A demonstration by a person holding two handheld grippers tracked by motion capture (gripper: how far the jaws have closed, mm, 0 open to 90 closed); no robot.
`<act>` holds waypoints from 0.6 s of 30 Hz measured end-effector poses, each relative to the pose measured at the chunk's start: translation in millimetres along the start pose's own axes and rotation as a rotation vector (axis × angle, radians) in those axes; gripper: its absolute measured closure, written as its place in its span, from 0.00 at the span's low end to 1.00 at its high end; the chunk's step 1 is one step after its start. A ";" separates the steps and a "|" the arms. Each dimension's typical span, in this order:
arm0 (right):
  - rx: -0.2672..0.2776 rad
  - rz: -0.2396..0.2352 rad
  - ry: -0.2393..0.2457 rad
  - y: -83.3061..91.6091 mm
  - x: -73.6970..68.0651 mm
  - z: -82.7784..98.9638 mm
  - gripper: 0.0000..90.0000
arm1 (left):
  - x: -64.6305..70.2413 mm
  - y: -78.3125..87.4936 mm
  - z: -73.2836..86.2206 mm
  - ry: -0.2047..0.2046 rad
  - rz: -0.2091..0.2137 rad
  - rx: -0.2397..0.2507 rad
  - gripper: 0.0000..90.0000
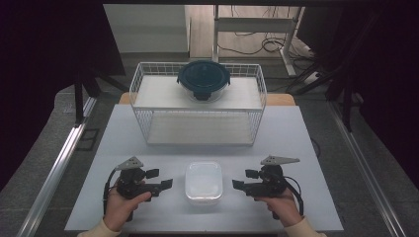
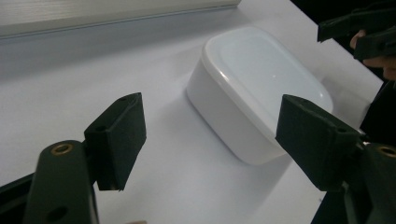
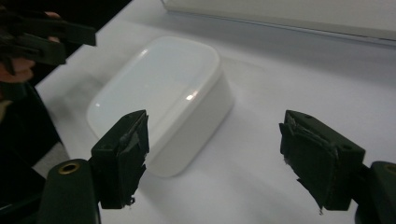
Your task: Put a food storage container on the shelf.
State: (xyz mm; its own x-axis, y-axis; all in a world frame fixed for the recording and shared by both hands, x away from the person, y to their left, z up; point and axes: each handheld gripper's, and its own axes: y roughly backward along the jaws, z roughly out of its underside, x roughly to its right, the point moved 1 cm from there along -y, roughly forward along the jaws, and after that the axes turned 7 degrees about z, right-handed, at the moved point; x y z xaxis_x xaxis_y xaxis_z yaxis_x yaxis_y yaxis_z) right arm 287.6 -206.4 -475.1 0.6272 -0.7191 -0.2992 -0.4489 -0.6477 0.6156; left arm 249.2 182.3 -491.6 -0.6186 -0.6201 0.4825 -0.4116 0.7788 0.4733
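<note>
Worktop (image 1: 123, 143) is white, mostly bare. At its far side stands a wire rack (image 1: 197, 101) with two shelves; a dark-lidded bowl (image 1: 203, 80) sits on the top shelf, well apart from the hands and not in the way. The white lidded box (image 1: 203, 180) rests flat on the near middle of the worktop, placed between both hands, likely so each side can be reached at once. Left gripper (image 1: 163, 178) is just beside the box's left side, jaws released, nothing between them. Right gripper (image 1: 243, 179) mirrors it on the right, jaws also wide and empty. Neither touches the box. Nothing lies between gripper and box on either side.
</note>
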 end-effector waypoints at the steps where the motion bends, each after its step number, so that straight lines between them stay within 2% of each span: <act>1: 0.002 -0.011 -0.010 -0.7 -1.5 -0.7 0.25 | -0.2 -0.8 -0.6 0.006 0.009 -0.001 0.27; 4: 0.003 -0.018 -0.013 -2.5 -5.0 -2.7 0.24 | 0.4 -4.3 -2.5 0.033 0.036 -0.003 0.27; 6: 0.007 -0.028 -0.032 -3.9 -6.3 -3.9 0.24 | 0.6 -6.3 -3.7 0.048 0.051 -0.001 0.27; 14: -0.010 -0.046 -0.060 -12.9 -13.3 -7.5 0.27 | 1.9 -13.1 -6.8 0.096 0.081 -0.005 0.26; 18: -0.022 -0.049 -0.071 -20.2 -18.6 -8.7 0.29 | 1.4 -23.4 -7.4 0.150 0.149 -0.024 0.27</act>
State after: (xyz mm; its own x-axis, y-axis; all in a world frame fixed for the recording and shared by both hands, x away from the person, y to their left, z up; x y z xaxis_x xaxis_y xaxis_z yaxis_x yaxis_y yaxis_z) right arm 290.6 -177.7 -475.6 0.6011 -0.7030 -0.3801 -0.4040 -0.6776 0.6146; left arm 263.0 162.5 -496.6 -0.5645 -0.5068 0.6516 -0.3062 0.8616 0.4049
